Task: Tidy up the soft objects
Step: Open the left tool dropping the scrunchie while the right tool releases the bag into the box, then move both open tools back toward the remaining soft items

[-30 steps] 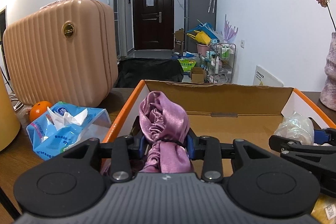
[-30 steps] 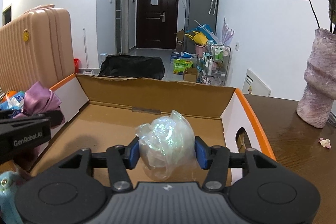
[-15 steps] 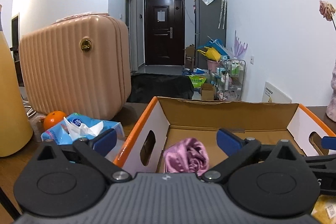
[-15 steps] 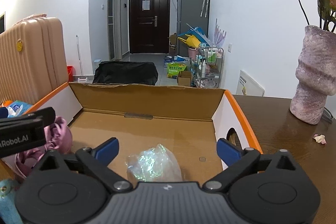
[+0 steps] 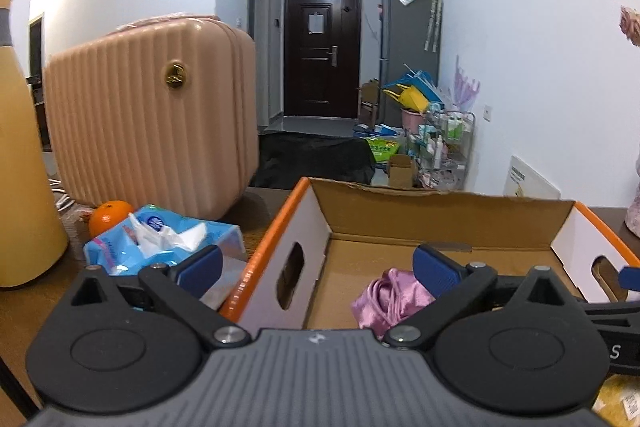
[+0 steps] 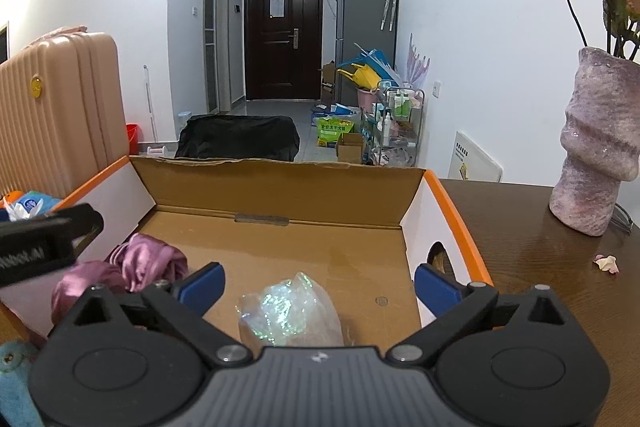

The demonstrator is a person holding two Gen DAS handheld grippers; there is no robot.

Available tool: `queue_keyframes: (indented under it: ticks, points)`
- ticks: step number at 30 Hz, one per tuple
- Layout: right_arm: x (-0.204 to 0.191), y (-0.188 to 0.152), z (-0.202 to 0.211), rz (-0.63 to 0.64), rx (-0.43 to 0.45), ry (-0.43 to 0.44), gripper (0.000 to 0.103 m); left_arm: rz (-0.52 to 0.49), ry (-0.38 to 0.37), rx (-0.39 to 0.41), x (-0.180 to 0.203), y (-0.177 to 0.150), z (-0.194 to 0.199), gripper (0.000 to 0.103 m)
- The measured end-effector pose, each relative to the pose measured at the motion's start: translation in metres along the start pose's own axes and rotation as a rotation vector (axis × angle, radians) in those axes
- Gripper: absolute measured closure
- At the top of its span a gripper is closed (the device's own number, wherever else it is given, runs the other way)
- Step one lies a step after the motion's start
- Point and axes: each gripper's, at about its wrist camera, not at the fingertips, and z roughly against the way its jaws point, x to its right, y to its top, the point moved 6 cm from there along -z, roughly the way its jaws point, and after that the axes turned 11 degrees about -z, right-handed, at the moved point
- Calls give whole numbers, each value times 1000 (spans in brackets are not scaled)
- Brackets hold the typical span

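Note:
An open cardboard box (image 5: 436, 215) with orange rims stands on the wooden table; it also shows in the right wrist view (image 6: 280, 187). A purple satin cloth (image 5: 390, 301) lies on the box floor at its left side, and it shows in the right wrist view (image 6: 136, 267). A clear iridescent plastic wad (image 6: 290, 311) lies on the box floor near the front. My left gripper (image 5: 318, 267) is open and empty, straddling the box's left wall. My right gripper (image 6: 318, 285) is open and empty above the wad.
A pink ribbed suitcase (image 5: 152, 115), an orange (image 5: 110, 215) and a blue tissue pack (image 5: 160, 239) sit left of the box. A yellow bottle (image 5: 20, 155) stands far left. A pink vase (image 6: 596, 147) with flowers stands right. A teal plush (image 6: 16, 383) lies at lower left.
Both grippers opened and let go: the purple cloth and the plastic wad dropped onto the box floor. Both grippers then drew back and up, the left one shifting left.

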Motion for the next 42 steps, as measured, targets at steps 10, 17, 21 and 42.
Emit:
queue_keyframes:
  ticks: [10,17,21,42]
  points:
    - [2,14,36,-29,59,64,0,35,-10,57,-19,11,47,0]
    - [9,22,68,-34,113,76,0,51,-4,86,-35,6,81,0]
    - [12,22,86,-36,135,86,0,49,-2,90,-40,1,93,0]
    - [14,-26,148,36,133,131,0,28,6,95,-48,-32,150,0]
